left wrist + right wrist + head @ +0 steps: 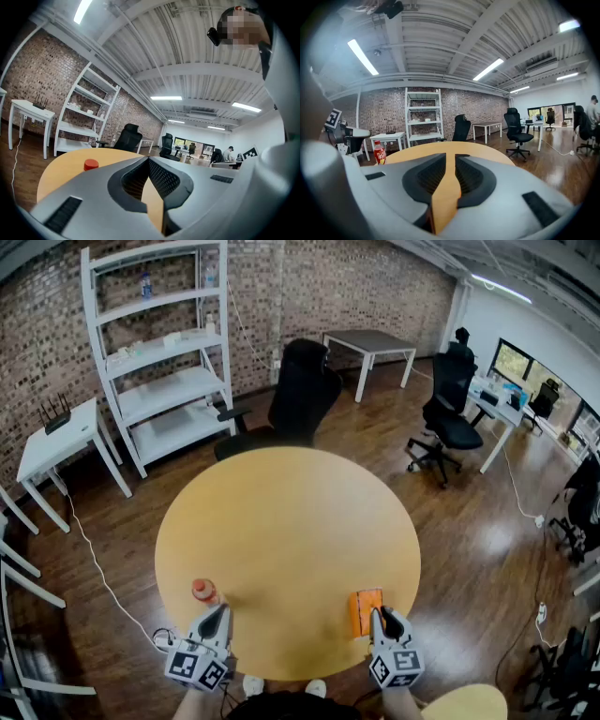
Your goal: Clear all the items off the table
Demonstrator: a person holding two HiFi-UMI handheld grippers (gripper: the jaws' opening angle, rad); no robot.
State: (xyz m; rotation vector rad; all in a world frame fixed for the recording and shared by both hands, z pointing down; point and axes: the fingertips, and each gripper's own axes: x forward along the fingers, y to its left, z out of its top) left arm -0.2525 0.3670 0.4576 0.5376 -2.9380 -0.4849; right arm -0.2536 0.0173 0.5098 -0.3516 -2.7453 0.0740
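A round wooden table [281, 531] bears two items near its front edge. A small bottle [202, 592] with a red cap stands front left, just beyond my left gripper [217, 613]. An orange packet [365, 611] lies flat front right, and the tip of my right gripper [379, 615] is at its right edge. In the left gripper view the left gripper [149, 160] has its jaws meeting with nothing between them, and the red cap [91, 164] shows to the left. In the right gripper view the right gripper [451, 161] stands a narrow slit apart, with only tabletop in the gap. The bottle [379, 152] stands far left.
Behind the table is a black office chair [300, 395], with white shelving [164, 352] at the back left. A small white table [56, 442] stands at the left, and a cable [94, 559] trails over the floor. More chairs [450, 409] and desks fill the right side.
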